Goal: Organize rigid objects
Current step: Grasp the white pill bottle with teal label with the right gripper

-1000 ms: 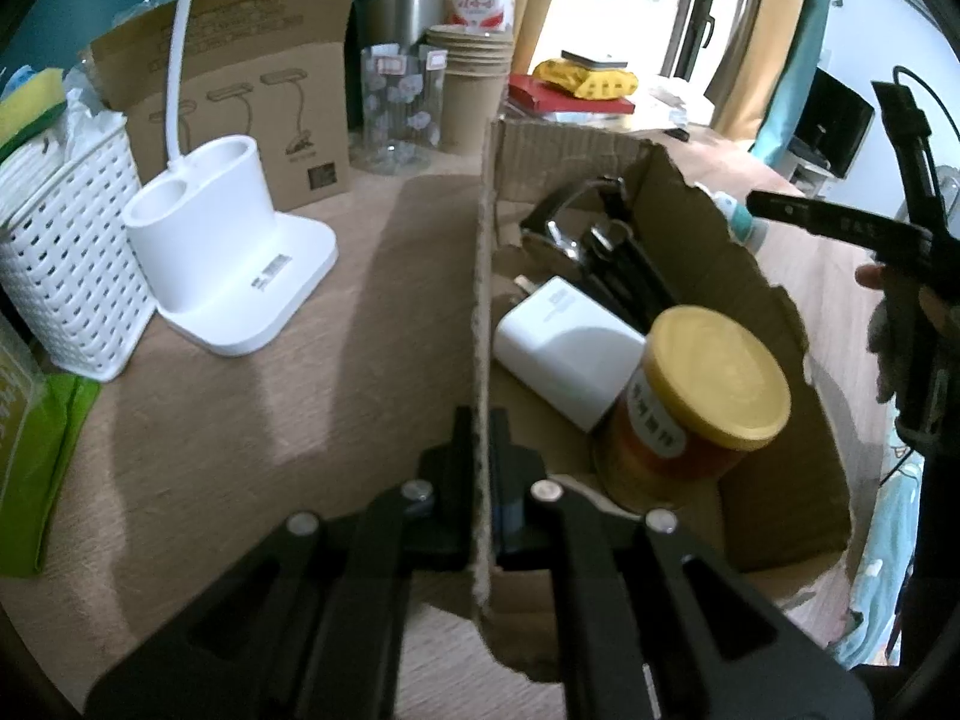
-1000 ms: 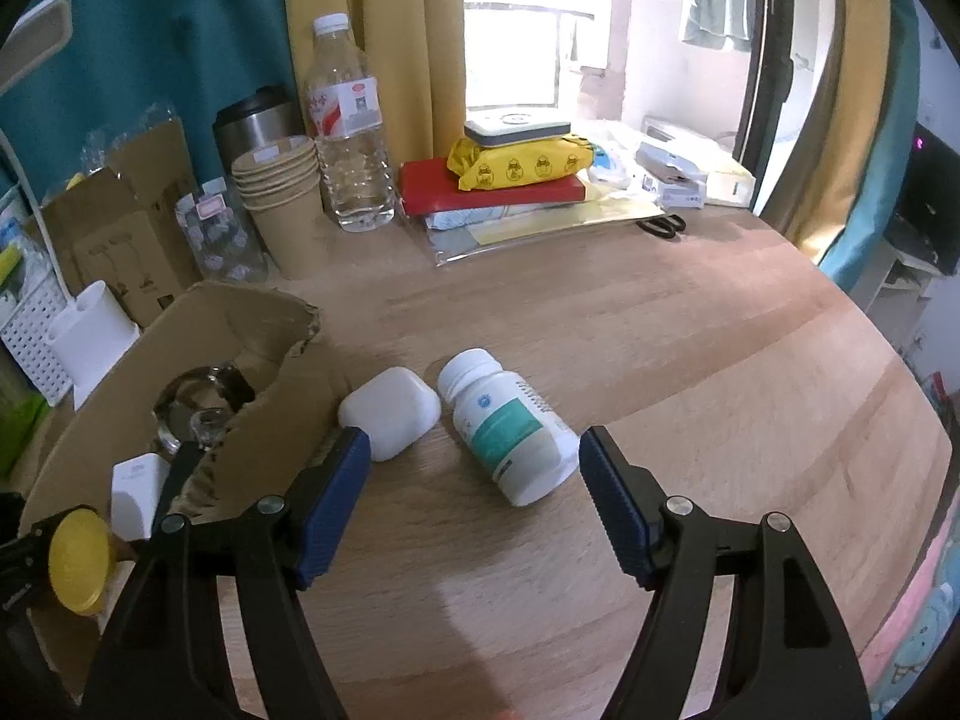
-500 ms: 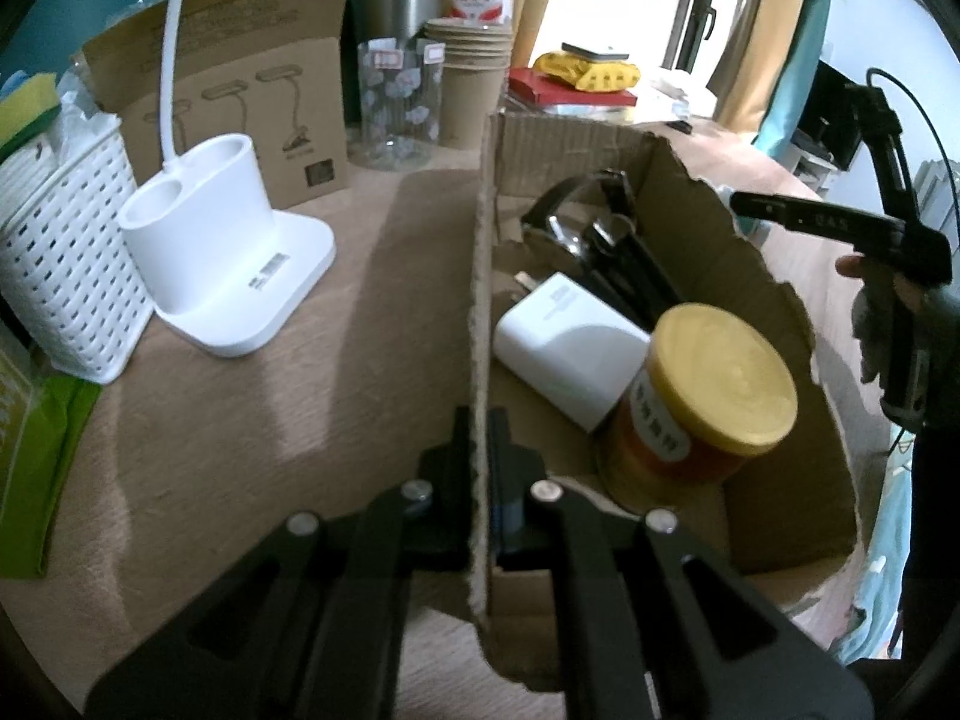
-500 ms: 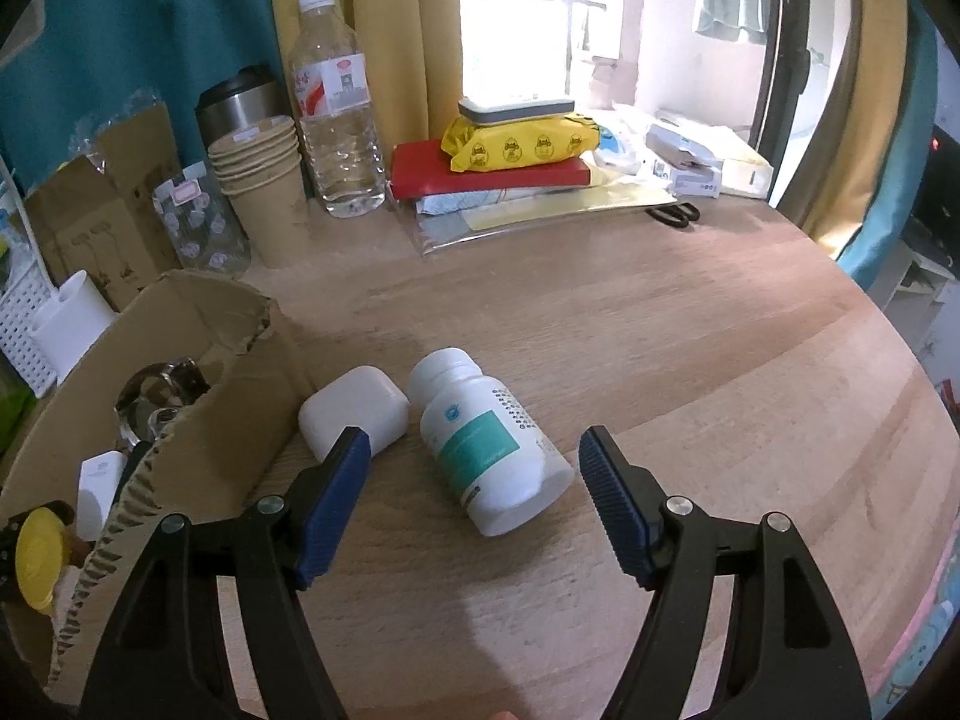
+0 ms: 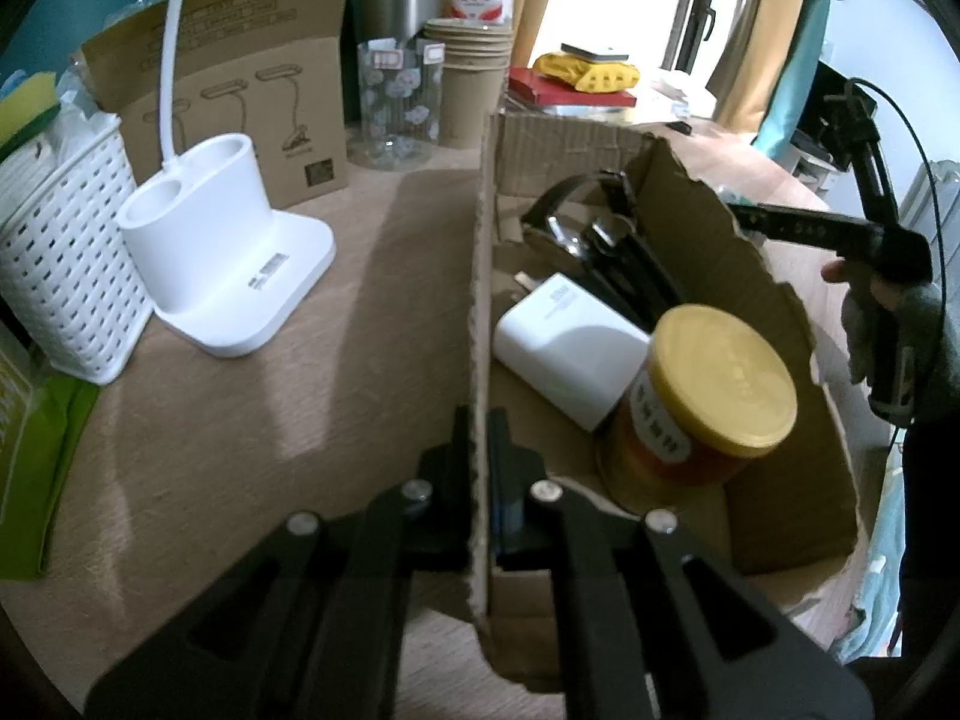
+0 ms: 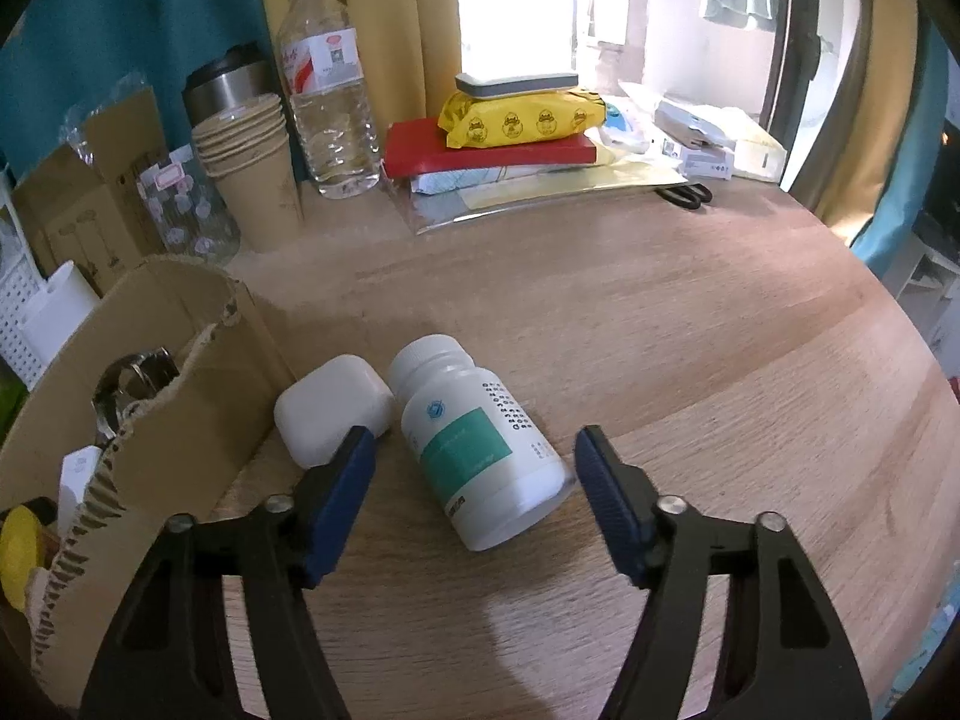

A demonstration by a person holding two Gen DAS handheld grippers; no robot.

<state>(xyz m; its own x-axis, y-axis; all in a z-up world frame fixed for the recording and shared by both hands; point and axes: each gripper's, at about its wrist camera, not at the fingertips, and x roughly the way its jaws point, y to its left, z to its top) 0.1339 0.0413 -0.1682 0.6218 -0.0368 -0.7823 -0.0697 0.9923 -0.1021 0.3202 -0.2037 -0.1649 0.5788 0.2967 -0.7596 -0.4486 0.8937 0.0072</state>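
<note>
Right tongs (image 6: pixel 474 480) nearer, astride pill bottle (image 6: pixel 477 441); left tongs (image 5: pixel 478 450) pinching box wall (image 5: pixel 480 300)

Wooden table (image 6: pixel 690 360), teal wall (image 6: pixel 120 18), yellow curtains (image 6: pixel 390 18), bright daylit window (image 6: pixel 528 6) behind

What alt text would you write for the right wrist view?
The open right gripper straddles a white pill bottle lying on the wooden table. A white case touches it, beside a cardboard box.
</note>
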